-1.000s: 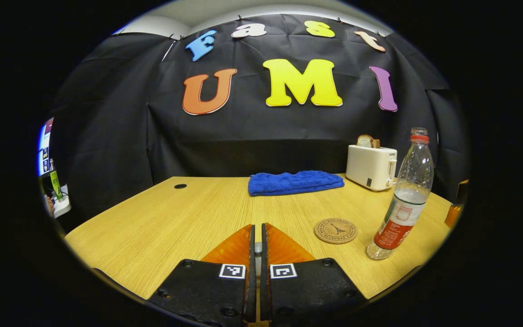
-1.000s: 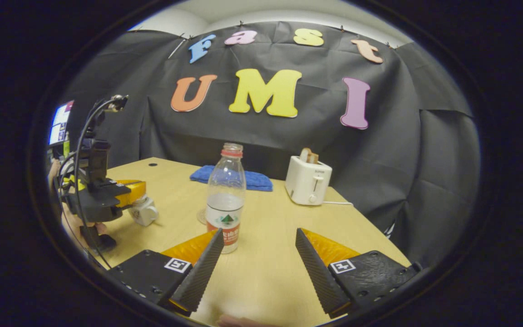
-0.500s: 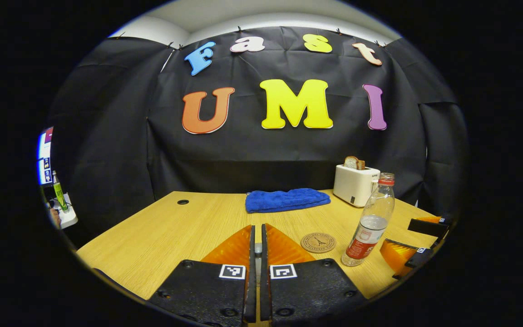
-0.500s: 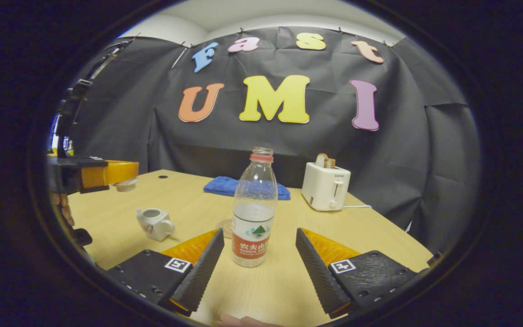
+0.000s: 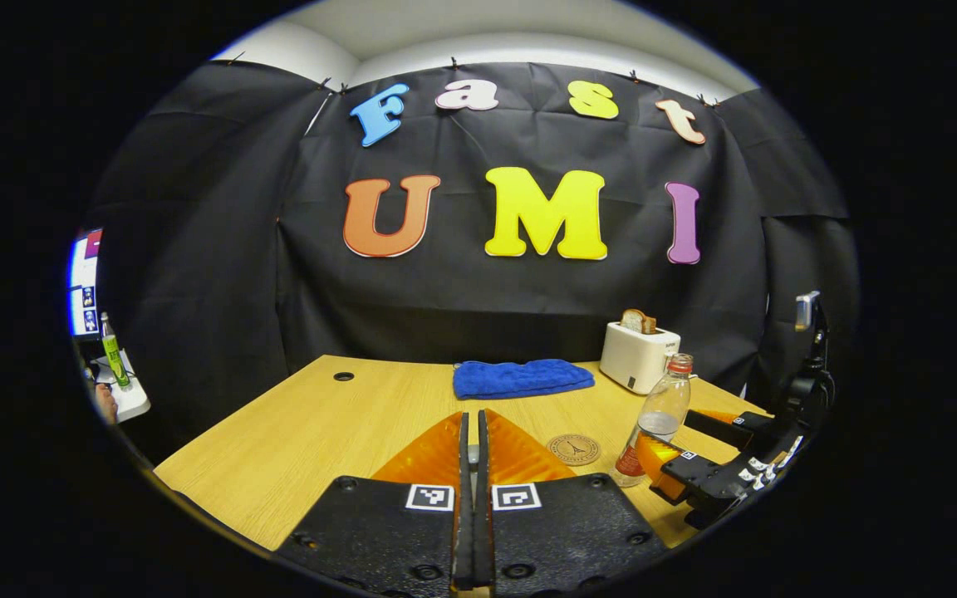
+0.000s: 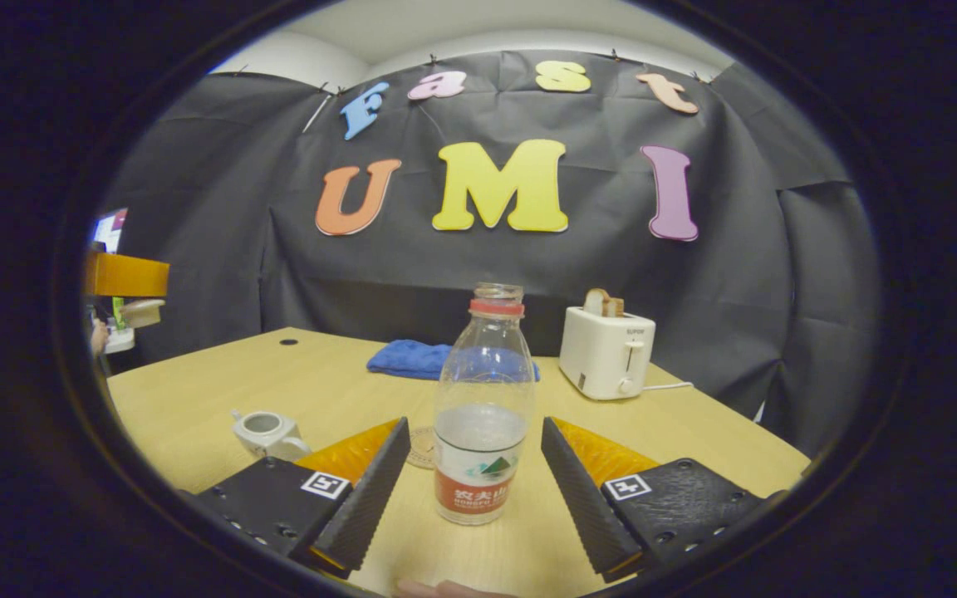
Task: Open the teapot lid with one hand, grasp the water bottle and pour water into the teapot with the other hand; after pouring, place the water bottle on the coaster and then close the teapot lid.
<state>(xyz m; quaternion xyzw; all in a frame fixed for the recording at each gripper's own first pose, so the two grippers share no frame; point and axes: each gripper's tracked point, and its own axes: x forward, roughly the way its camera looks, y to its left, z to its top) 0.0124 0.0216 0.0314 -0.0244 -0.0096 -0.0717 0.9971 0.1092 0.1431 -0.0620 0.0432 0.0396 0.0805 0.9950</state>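
A: Where did we find the water bottle (image 6: pixel 483 407) at this moment?

B: It stood upright on the wooden table (image 6: pixel 196 390), its long axis vertical and its mouth uncapped, directly ahead of the right gripper (image 6: pixel 473 461). In the right gripper view the bottle's lower body sat in the gap between the two spread fingers, a little nearer the left finger; we saw daylight on both sides, so neither finger pressed on it.

A: And the state of that gripper?

B: Released, jaws wide apart. In the left gripper view we saw the same gripper (image 5: pixel 678 453) beside the bottle (image 5: pixel 653 419), reaching in from the right.

A: What of the left gripper (image 5: pixel 471 465)?

B: Its fingers were pressed close together, with a small pale object pinched in the slit. In the right gripper view that gripper (image 6: pixel 125 278) was held high at the left edge with the teapot lid (image 6: pixel 142 311) hanging just under it, so we judged it clenched on the lid.

A: Where were the other task items?

B: The white teapot (image 6: pixel 267 432) sat open on the table, well left of the bottle. The round coaster (image 5: pixel 574 449) lay just beside the bottle's base, on the teapot side.

A: On which relation did the coming move turn?

B: The bottle lay straight ahead between the right jaws, and the right hand was far the nearer. We judged a short advance and a squeeze across the upright body would secure it; an off-centre closure risked tipping an open bottle.
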